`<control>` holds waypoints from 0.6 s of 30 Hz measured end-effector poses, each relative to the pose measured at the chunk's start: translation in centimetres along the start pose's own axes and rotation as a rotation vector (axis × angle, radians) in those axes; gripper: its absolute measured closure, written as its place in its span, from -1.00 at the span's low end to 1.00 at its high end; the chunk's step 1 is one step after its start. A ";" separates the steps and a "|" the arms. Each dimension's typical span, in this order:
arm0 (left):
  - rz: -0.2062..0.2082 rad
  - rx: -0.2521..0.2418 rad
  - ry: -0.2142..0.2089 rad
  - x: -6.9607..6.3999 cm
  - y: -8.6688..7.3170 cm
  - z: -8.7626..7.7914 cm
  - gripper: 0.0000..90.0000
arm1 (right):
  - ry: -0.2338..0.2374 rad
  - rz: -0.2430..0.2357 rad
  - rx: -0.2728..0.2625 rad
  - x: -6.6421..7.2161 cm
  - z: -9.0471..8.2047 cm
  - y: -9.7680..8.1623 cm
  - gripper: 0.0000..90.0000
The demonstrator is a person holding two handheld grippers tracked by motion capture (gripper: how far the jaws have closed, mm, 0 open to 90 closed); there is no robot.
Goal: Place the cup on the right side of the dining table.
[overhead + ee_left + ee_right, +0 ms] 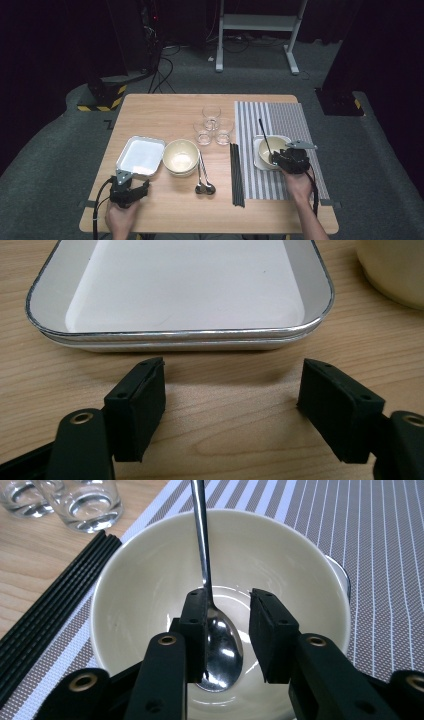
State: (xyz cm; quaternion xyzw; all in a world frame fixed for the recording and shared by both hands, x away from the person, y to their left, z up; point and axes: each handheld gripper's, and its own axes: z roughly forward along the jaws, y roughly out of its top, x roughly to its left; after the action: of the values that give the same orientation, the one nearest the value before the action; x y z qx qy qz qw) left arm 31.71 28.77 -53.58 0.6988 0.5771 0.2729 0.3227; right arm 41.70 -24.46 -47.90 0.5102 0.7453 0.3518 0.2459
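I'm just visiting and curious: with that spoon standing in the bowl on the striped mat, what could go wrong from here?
The spoon leans in the bowl, and the right gripper has its jaws slightly apart around its head; pulling away carelessly might tip it out. The glasses stand close together near the chopsticks, so a sweeping arm could knock them. The left gripper sits open before the tray and could nudge it.

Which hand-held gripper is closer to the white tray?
The left one. The left hand-held gripper sits just in front of the white tray, jaws open, not touching it. The right hand-held gripper is far across the table, over a bowl with a spoon in it.
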 end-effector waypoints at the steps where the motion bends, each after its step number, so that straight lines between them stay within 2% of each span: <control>1: -0.001 0.000 -0.001 0.0 0.0 0.0 -0.40 | -0.001 -0.001 -0.006 0.1 0.0 0.0 0.50; 18: 0.003 0.003 0.001 0.0 0.0 0.0 -0.40 | 0.010 0.010 -0.066 0.7 -0.6 -0.1 0.36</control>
State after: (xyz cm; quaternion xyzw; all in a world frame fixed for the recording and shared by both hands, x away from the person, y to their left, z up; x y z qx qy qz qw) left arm 31.71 28.79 -53.57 0.6999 0.5766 0.2728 0.3213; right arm 40.90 -23.96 -47.62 0.5038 0.7318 0.3800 0.2573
